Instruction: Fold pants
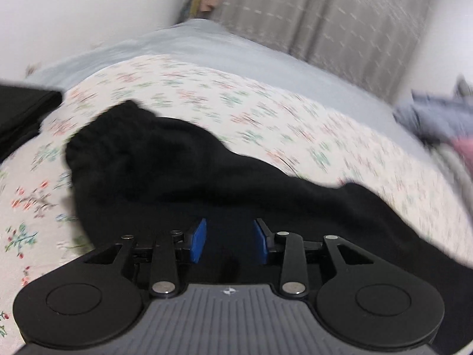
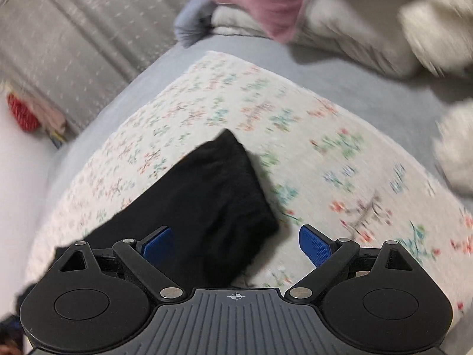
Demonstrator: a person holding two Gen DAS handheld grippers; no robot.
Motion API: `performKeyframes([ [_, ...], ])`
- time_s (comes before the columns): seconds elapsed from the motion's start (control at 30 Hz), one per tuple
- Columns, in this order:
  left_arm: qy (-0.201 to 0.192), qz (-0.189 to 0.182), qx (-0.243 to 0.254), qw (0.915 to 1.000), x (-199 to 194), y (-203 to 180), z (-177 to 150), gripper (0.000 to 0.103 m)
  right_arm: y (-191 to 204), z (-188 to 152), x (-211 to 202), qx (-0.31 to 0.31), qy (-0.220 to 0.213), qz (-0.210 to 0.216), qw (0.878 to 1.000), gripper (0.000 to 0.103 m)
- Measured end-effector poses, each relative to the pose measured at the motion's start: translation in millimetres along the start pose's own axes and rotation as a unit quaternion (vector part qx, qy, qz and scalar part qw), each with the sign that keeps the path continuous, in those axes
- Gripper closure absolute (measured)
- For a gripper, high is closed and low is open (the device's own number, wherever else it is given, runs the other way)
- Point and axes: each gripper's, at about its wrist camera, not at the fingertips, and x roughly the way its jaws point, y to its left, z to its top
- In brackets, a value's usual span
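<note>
No readable text or numbers; only a small crosshair mark on each gripper body.

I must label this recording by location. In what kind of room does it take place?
Probably a bedroom: the black pants lie on a floral cover over a grey sheet, with curtains behind and pillows nearby.

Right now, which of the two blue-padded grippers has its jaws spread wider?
The right gripper: its jaws gape wide beside the black pants; the left gripper stands narrower.
</note>
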Motion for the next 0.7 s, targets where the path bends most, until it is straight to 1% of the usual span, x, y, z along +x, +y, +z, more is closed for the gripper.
performKeyframes([
  [0.07, -0.004, 0.005, 0.042, 0.9991, -1, -24, -5, 0.055, -9, -3, -2, 0.013, 0.01, 0.036, 0.999, 0.01],
  [0.13, -0.008, -0.002, 0.071, 0.9974, -1, -42, -10, 0.055, -16, -6, 2, 0.025, 0.022, 0.058, 0.998, 0.015],
  [0.2, -0.007, -0.018, 0.086, 0.9961, -1, -58, -13, 0.054, -23, -11, 9, 0.05, 0.031, 0.07, 0.996, 0.019],
  [0.33, 0.003, -0.044, 0.116, 0.9923, 1, -91, -27, 0.054, -27, -17, 19, 0.089, 0.019, 0.1, 0.991, 0.024],
  [0.47, 0.02, -0.074, 0.145, 0.9864, 5, -129, -47, 0.053, -17, -22, 26, 0.085, -0.002, 0.093, 0.992, 0.024],
  [0.5, 0.028, -0.085, 0.148, 0.9849, 7, -137, -52, 0.053, -15, -23, 28, 0.083, -0.009, 0.09, 0.992, 0.022],
  [0.6, 0.055, -0.119, 0.155, 0.9792, 13, -160, -71, 0.052, -10, -26, 34, 0.073, -0.032, 0.082, 0.993, 0.022],
  [0.67, 0.064, -0.126, 0.169, 0.9754, 18, -175, -83, 0.05, -4, -27, 38, 0.06, -0.046, 0.073, 0.994, 0.022],
  [0.7, 0.062, -0.119, 0.18, 0.9745, 20, -182, -90, 0.045, -2, -28, 38, 0.057, -0.052, 0.069, 0.995, 0.022],
])
